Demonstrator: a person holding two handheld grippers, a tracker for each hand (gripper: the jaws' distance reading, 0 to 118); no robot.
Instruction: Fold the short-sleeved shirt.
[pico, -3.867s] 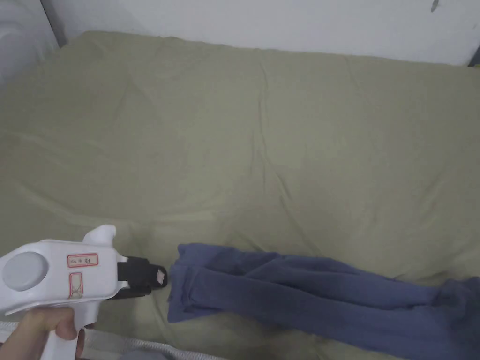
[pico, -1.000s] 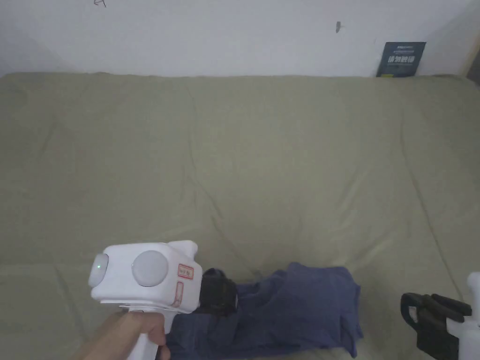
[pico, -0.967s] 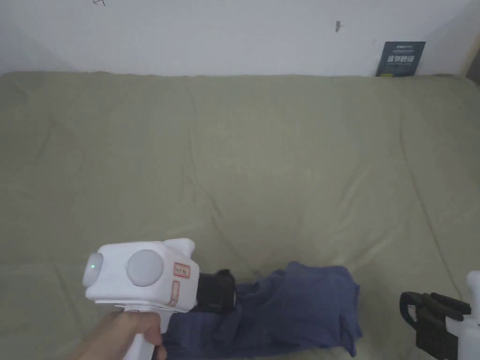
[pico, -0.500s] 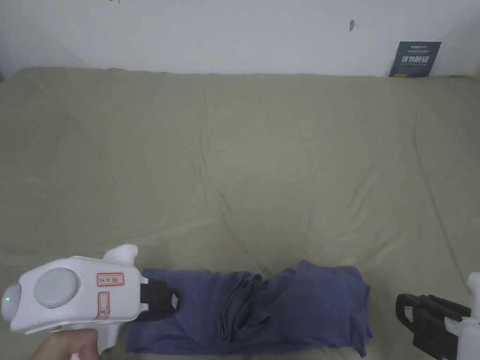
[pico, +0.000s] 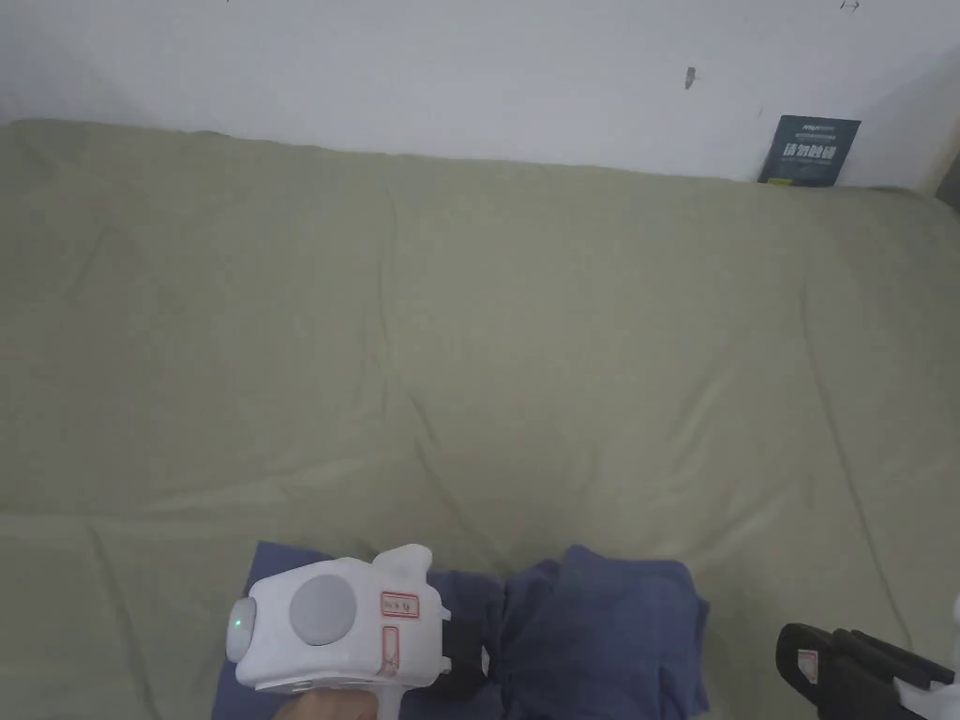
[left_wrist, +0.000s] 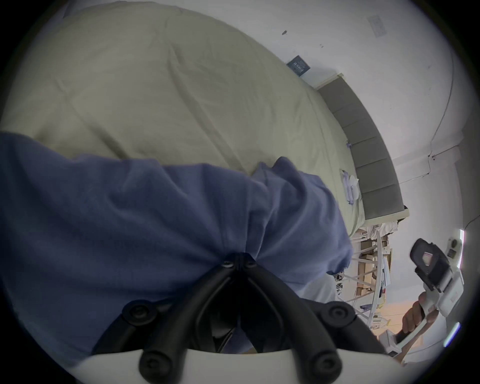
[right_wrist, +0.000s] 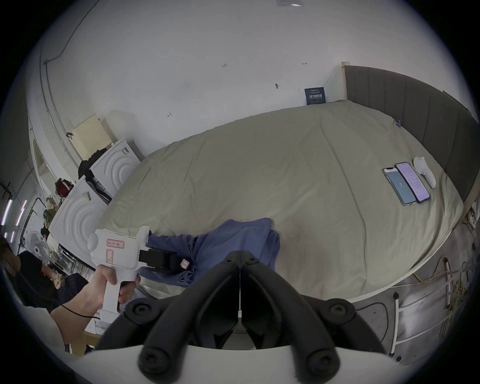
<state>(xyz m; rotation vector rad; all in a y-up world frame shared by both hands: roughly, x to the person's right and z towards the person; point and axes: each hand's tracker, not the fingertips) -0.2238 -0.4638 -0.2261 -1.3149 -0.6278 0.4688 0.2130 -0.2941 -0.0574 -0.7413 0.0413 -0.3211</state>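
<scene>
Left gripper (left_wrist: 239, 261): clamped fully shut on the blue short-sleeved shirt (left_wrist: 130, 220), both black jaws pinching a gathered ridge of cloth, with creases fanning out from the tips. In the head view, same left gripper (pico: 466, 647) low down and near the middle, white body toward the camera, black jaws pointing right into the shirt (pico: 600, 628). Shirt lying on the olive bed sheet (pico: 469, 328) at the near edge of the bed, directly under and ahead of the left gripper's tips: a flatter layer behind and left of the jaws, a thicker, rumpled mound just beyond them to the right. Right gripper (right_wrist: 240, 256): jaws closed tip to tip with nothing between them, held off the near edge of the bed, apart from the cloth. In the head view, right gripper (pico: 825, 670) at the bottom right corner, well clear of the shirt's right edge, bare sheet between the two. From the right gripper view, shirt (right_wrist: 233, 241) just beyond its own closed tips, and left gripper (right_wrist: 181, 262) to the left of them, nose buried in the fabric, a hand (right_wrist: 114, 280) around its white grip. From the left gripper view, right gripper (left_wrist: 426, 259) far off to the right. Farther out past the right gripper, near a grey headboard (right_wrist: 415, 117), two phones (right_wrist: 406, 185) side by side on the sheet. On the wall far beyond both grippers, a small dark card (pico: 808, 150).
</scene>
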